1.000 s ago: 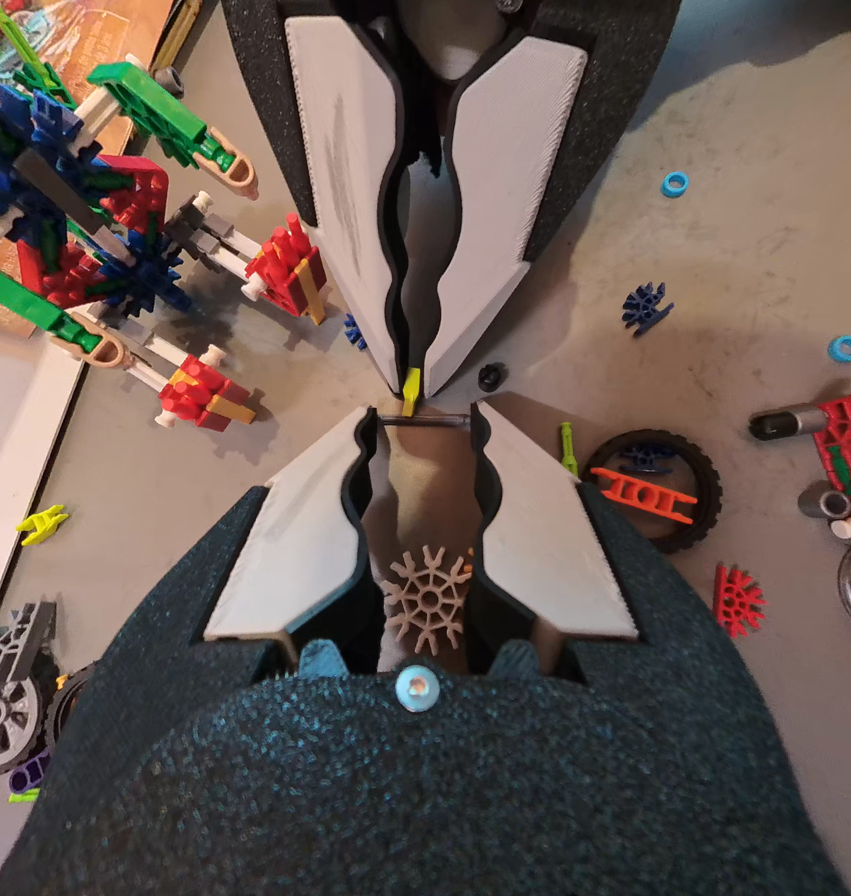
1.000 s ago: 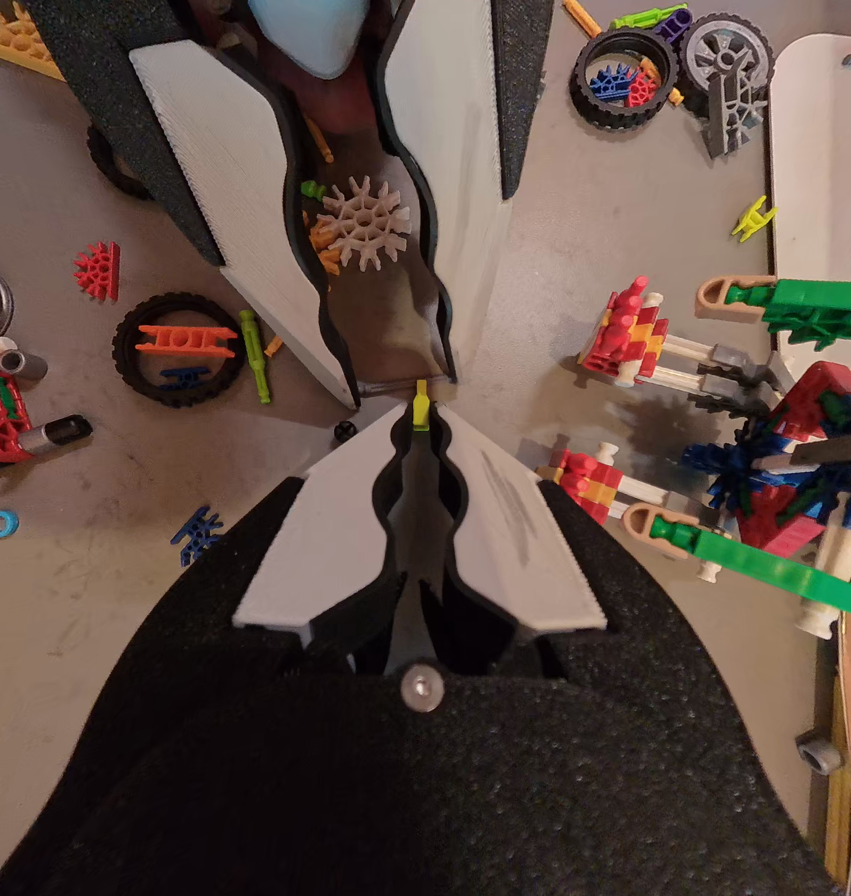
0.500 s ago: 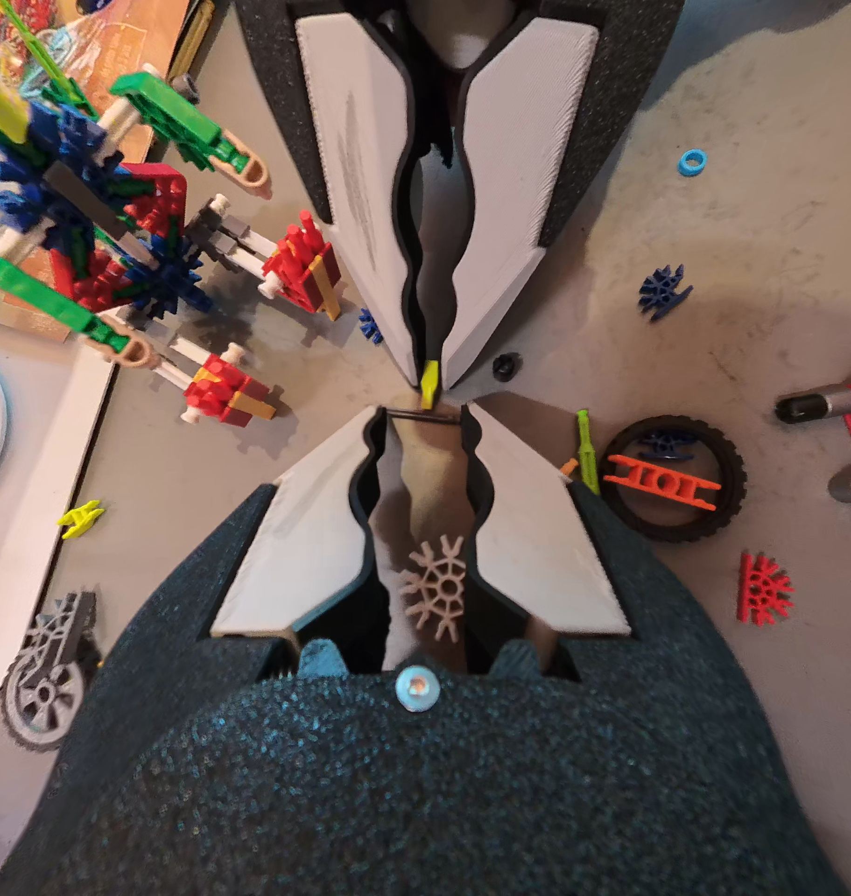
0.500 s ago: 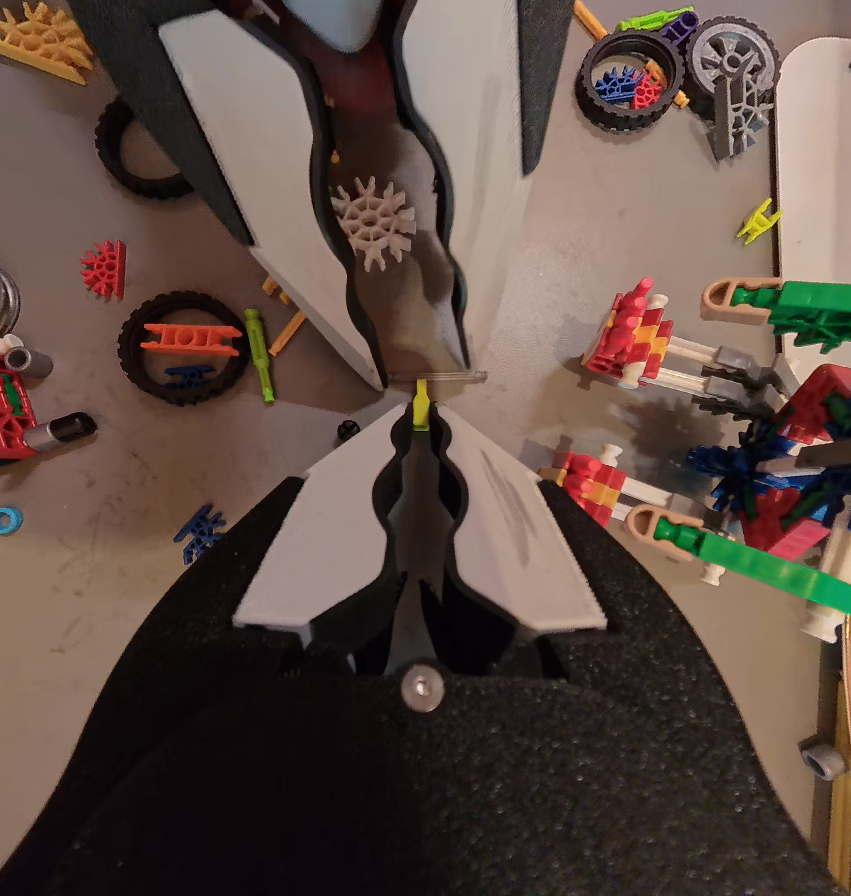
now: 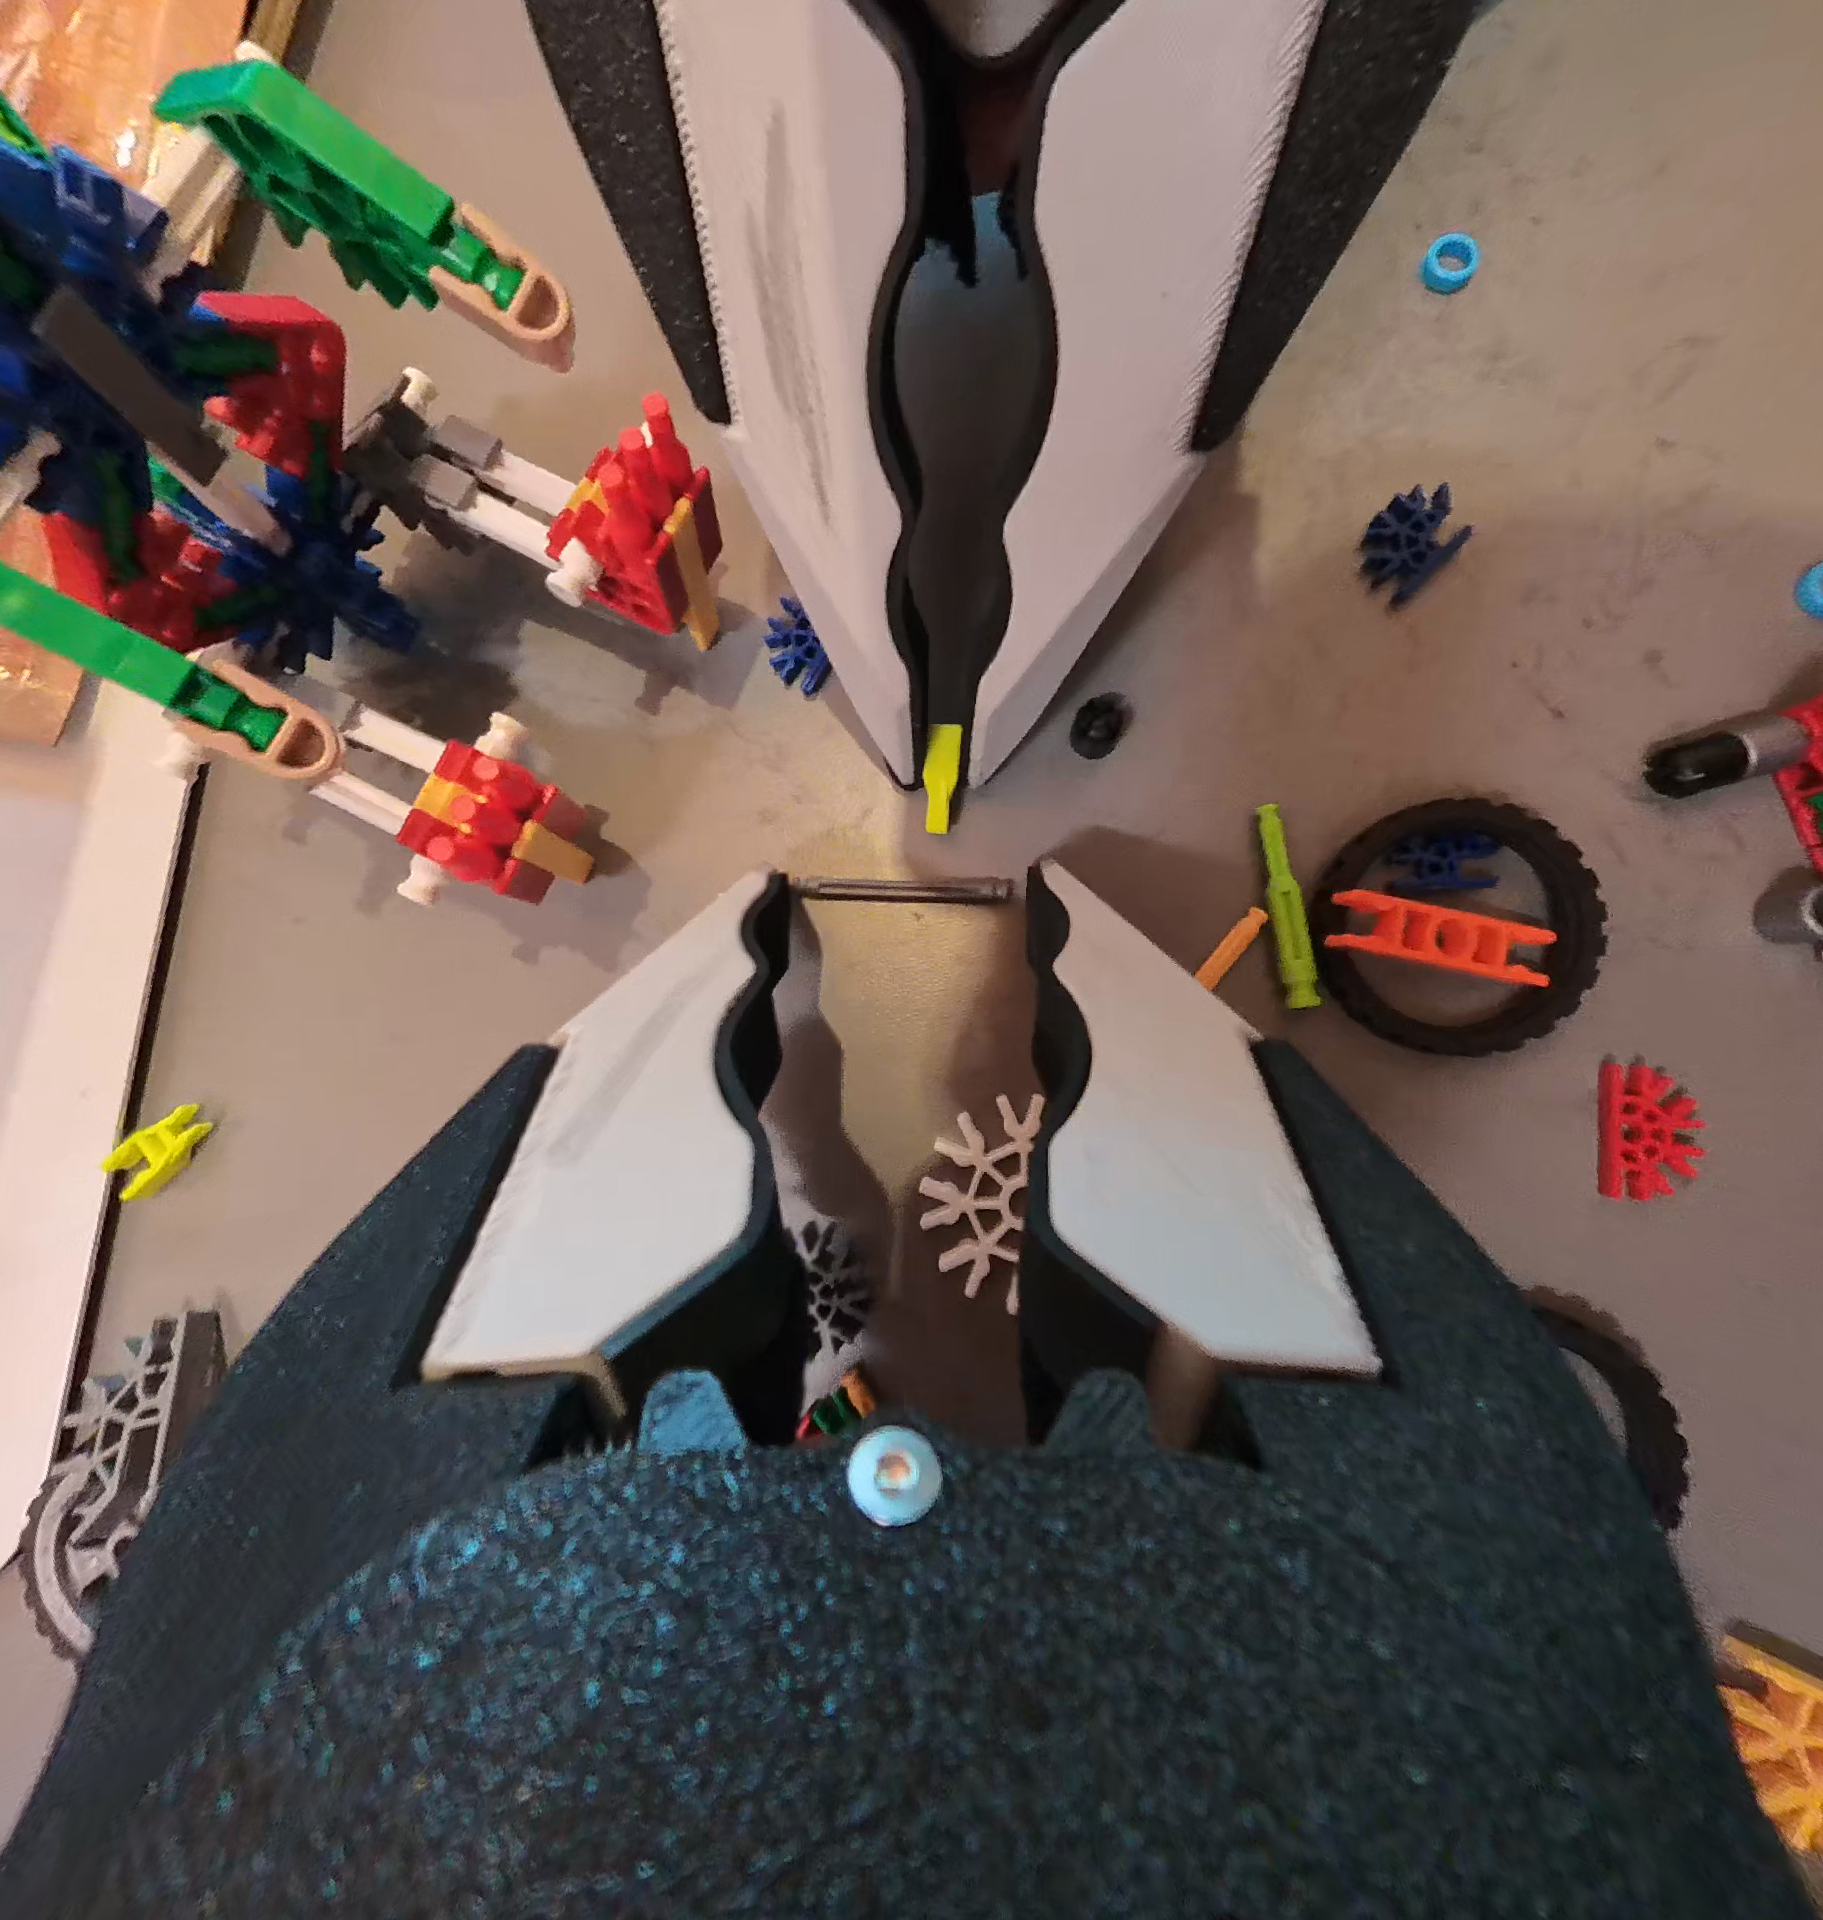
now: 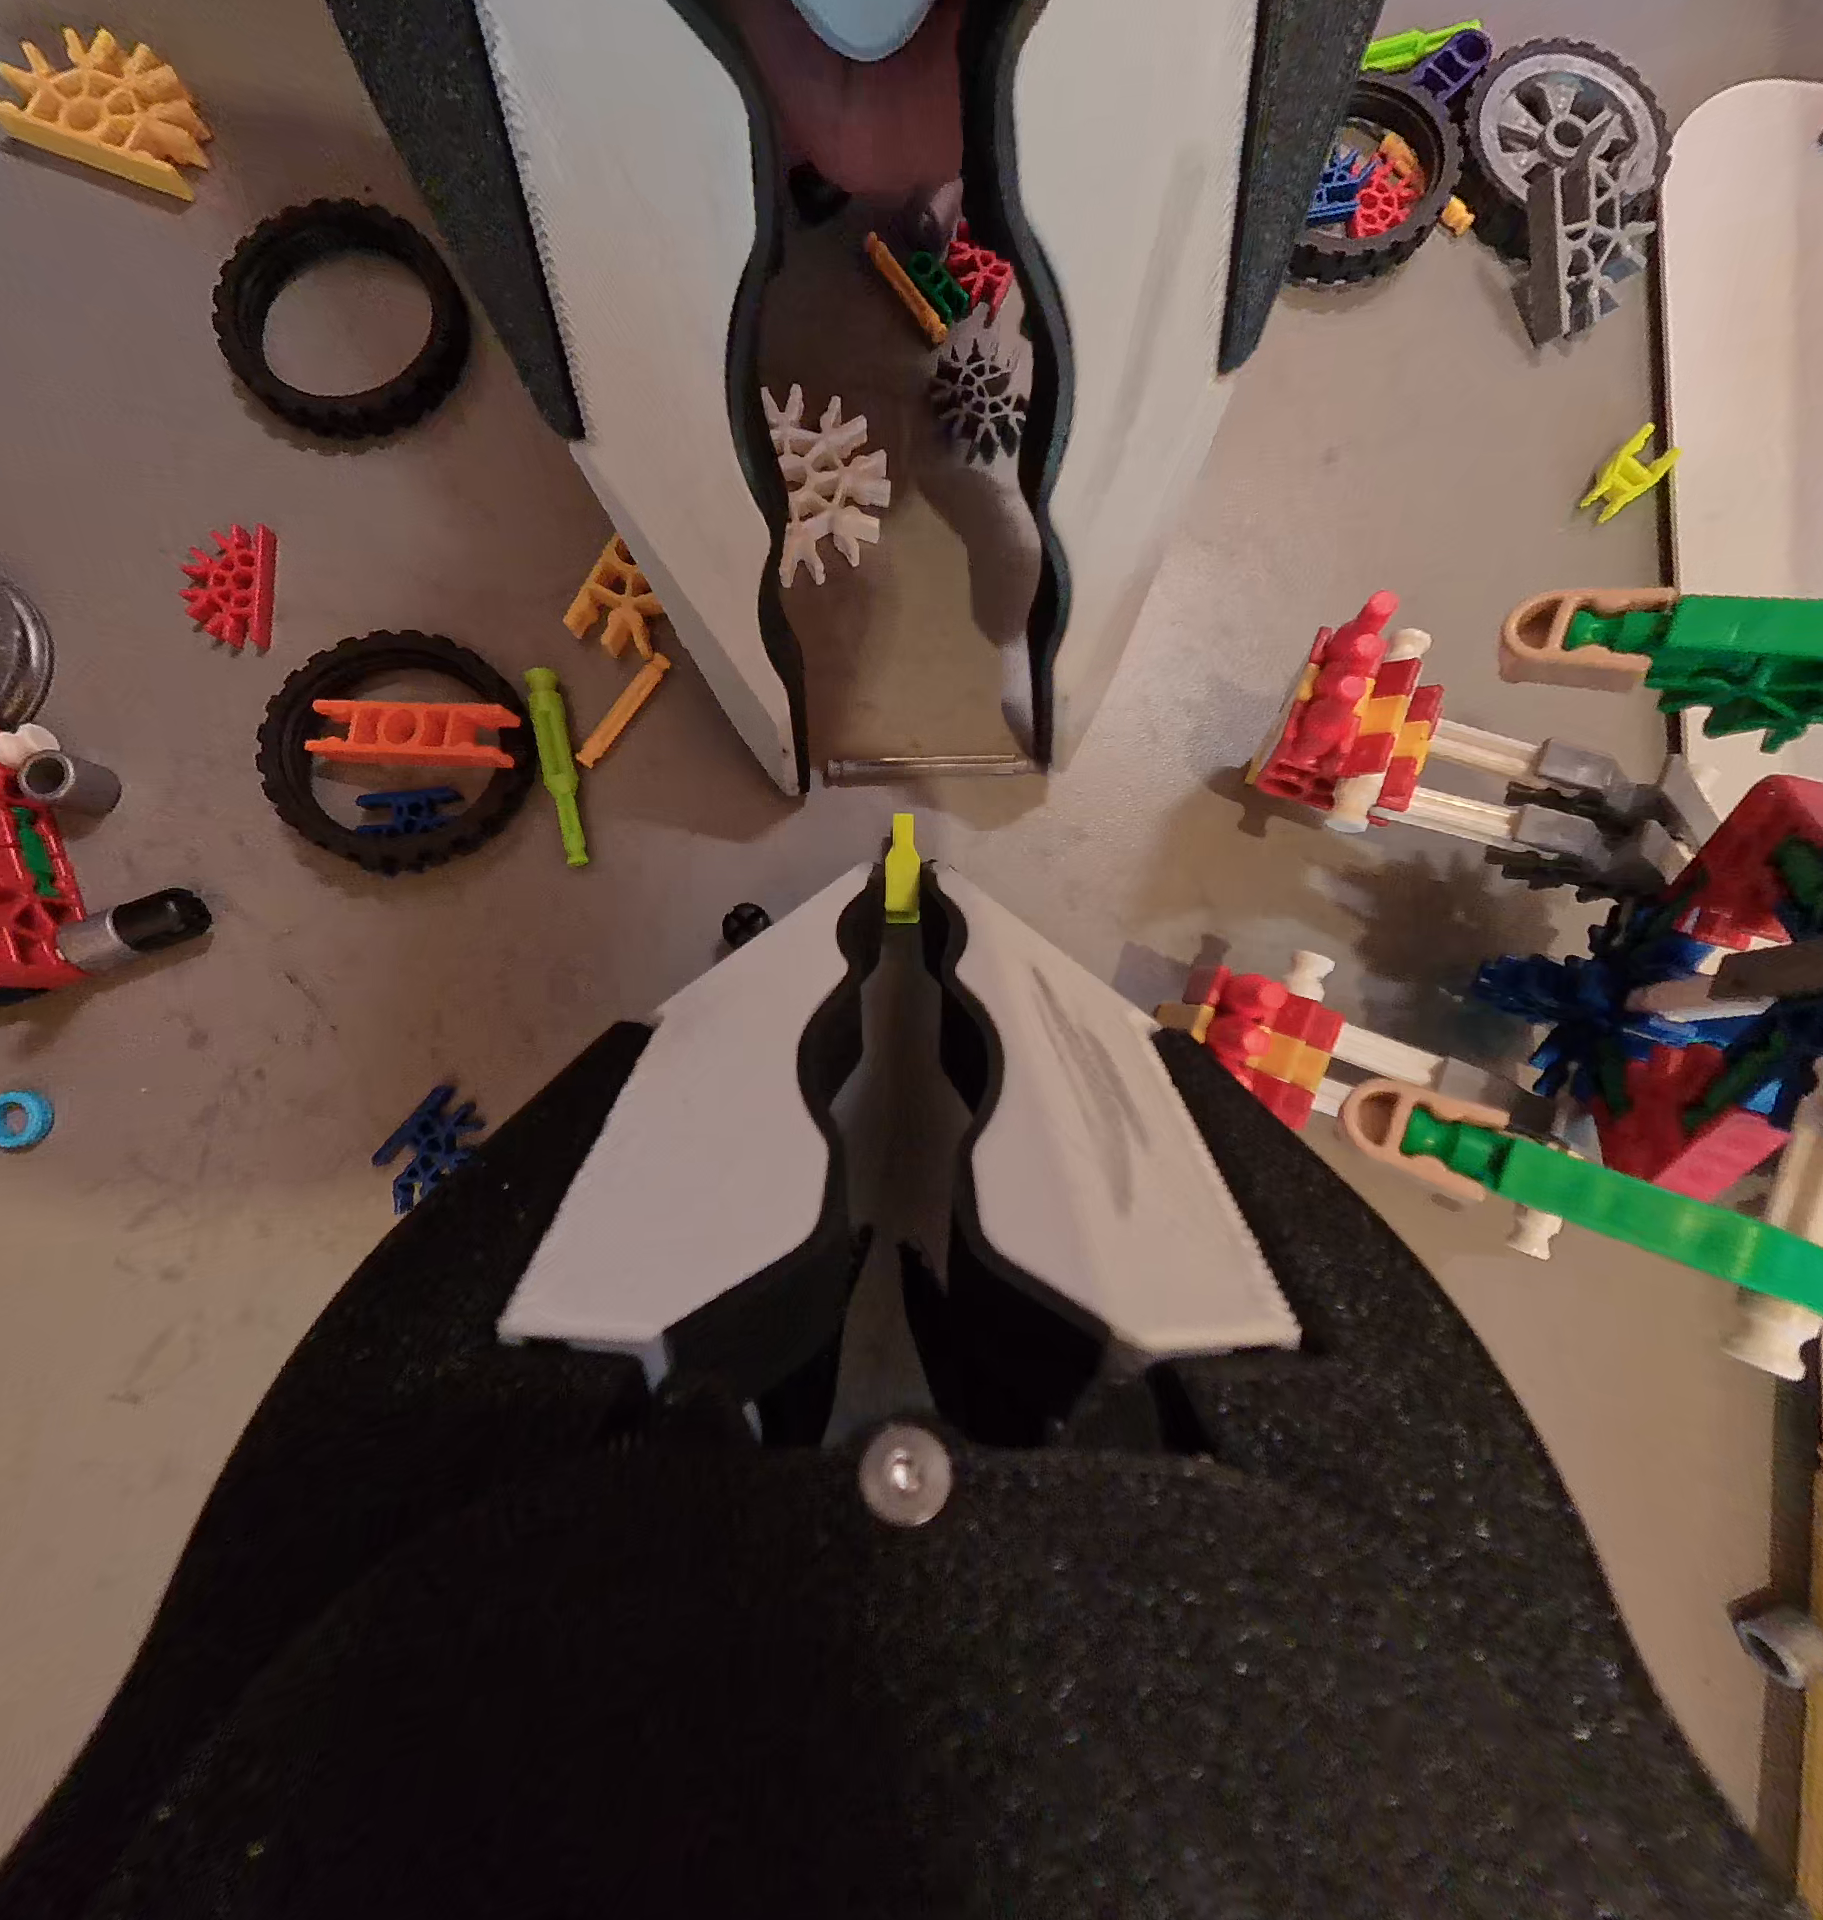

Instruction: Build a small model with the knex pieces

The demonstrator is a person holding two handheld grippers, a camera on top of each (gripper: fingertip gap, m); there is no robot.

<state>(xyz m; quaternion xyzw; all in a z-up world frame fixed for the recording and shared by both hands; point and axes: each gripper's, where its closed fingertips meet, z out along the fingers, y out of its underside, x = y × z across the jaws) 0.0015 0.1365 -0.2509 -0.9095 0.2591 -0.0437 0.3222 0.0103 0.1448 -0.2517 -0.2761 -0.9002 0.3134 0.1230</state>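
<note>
My right gripper (image 6: pixel 902 883) is shut on a short yellow-green rod (image 6: pixel 901 868) whose tip pokes out past the fingertips; the rod also shows in the left wrist view (image 5: pixel 940 779). My left gripper (image 5: pixel 902 894) faces it tip to tip with its jaws apart. A thin grey metal pin (image 5: pixel 902 889) lies crosswise between its tips, with slim gaps at the pads; the pin also shows in the right wrist view (image 6: pixel 928 769). The yellow rod's tip stops a little short of the pin. A white snowflake connector (image 5: pixel 980 1195) lies on the table between the left fingers.
A colourful built model (image 5: pixel 211 499) with green blades and red ends stands to one side. A tyre holding an orange piece (image 5: pixel 1458 935), a green rod (image 5: pixel 1286 904), a red fan connector (image 5: pixel 1650 1132), blue rings, a second tyre (image 6: pixel 341 317) and a grey wheel (image 6: pixel 1567 135) lie scattered. Less than 4 cm separates the two grippers' tips.
My left jaws have spread wider around the grey pin. The yellow rod's tip, touching the pin before, now stands apart from it. Both views have shifted slightly over the table.
</note>
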